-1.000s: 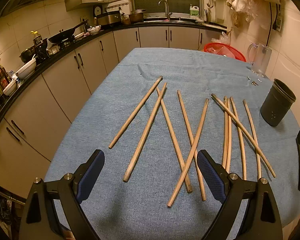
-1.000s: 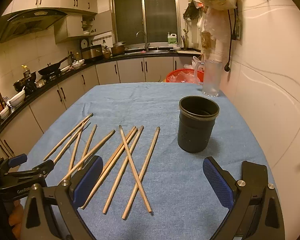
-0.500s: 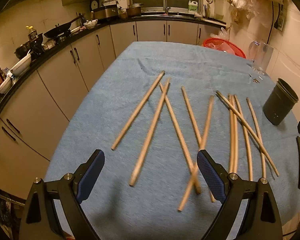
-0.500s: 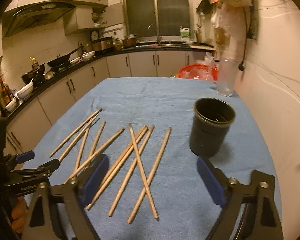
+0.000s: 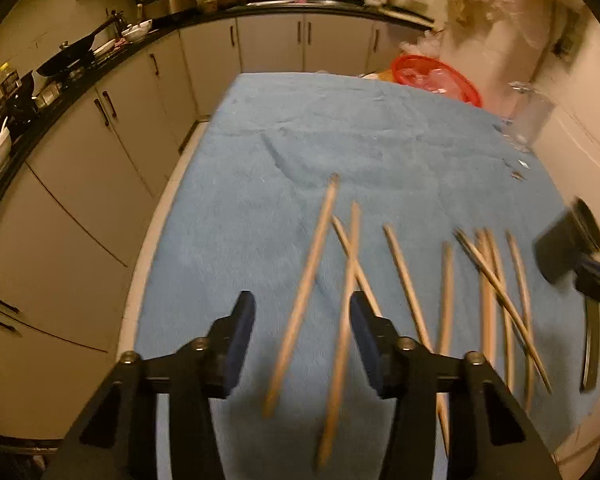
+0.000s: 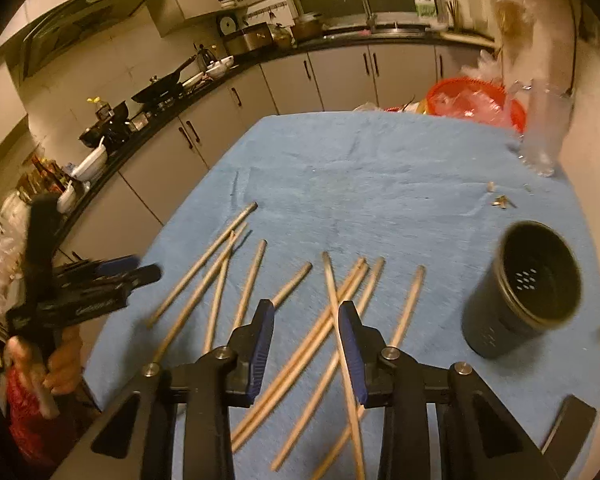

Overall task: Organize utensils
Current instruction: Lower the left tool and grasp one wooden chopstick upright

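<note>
i'm at the very start of the pickup step: nothing lifted yet, every chopstick lying flat on the blue cloth point(image 5: 340, 140), and both hands coming in over the spread at once.

starting on the left, my left gripper point(image 5: 302, 324) hangs over the two leftmost chopsticks point(image 5: 312, 276). its jaws are closing but grip nothing; the long leftmost stick runs up between the pads and a second one crosses just inside the right-hand pad. whether the tips are down at cloth level i cannot tell, the view is smeared by motion. next move here, as i judge it: drop onto one stick only and pinch it near the middle so it doesn't swing.

moving right, the middle sticks lie fanned and apart, then a tighter crossed bunch point(image 6: 340, 320) sits under my right gripper point(image 6: 306, 320). those jaws are closing too, on nothing so far; one thin stick passes along the inner face of the right pad, others cross beneath. the overlap is the risk: closing there could catch two or flick one aside.

furthest right stands the black holder cup point(image 6: 524, 292), upright, mouth open, near the right gripper and well apart from the left one. i take it as the destination.
</note>
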The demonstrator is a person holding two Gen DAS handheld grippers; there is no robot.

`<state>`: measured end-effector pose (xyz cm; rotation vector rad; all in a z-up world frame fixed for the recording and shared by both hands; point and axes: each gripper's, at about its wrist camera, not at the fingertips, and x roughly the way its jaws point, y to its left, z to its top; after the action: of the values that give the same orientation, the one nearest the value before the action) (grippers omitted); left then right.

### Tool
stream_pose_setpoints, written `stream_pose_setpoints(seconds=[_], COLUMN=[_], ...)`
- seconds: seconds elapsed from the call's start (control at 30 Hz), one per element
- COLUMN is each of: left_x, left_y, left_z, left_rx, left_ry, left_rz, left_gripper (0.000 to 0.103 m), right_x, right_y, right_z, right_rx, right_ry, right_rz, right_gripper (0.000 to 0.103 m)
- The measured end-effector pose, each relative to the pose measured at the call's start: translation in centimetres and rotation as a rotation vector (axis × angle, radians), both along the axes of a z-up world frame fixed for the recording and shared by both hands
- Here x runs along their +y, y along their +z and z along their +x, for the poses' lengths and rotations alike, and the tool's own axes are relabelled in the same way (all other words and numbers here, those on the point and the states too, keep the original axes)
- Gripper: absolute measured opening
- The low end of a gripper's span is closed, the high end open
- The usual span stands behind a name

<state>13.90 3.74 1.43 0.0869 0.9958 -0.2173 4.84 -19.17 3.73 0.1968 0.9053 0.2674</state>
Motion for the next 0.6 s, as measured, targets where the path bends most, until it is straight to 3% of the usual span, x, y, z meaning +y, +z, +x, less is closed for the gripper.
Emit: stream_pose_setpoints(seconds=[0.07, 0.13, 0.33, 0.4, 0.47, 0.57, 0.6], left_x=[-1.1, -1.8, -5.2, -5.7, -6.2, -6.1, -5.9], left_y=[-0.7, -1.5, -4.1, -5.0, -5.7, -5.9, -5.7], left_z=[2.8, 5.2, 10.3, 11.7, 12.5, 12.9, 12.7], left_rx=[0.06, 0.109, 0.216, 0.214, 0.233, 0.237, 0.24], left_ry=[-0.061, -0.045, -0.126, -0.076, -0.087, -0.073, -0.069], left_rz=[-0.01, 0.017, 0.067, 0.125, 0.13, 0.121, 0.117], left_gripper=[0.046, 0.032, 0.032, 0.032, 0.031, 0.024, 0.015], right_x=[0.0, 0.1, -0.2, -0.5, -0.8, -0.7, -0.6], right_y=[0.2, 0.3, -0.1, -0.4, -0.6, -0.9, -1.1], right_z=[0.8, 1.2, 2.1, 2.4, 2.7, 3.2, 3.5], right_rx=[0.008, 0.007, 0.032, 0.047, 0.06, 0.07, 0.074], right_ry=[-0.004, -0.012, -0.028, -0.033, -0.035, -0.029, -0.026], right_rz=[0.005, 0.0, 0.002, 0.008, 0.009, -0.002, -0.005], right_gripper=[0.036, 0.036, 0.036, 0.036, 0.036, 0.037, 0.037])
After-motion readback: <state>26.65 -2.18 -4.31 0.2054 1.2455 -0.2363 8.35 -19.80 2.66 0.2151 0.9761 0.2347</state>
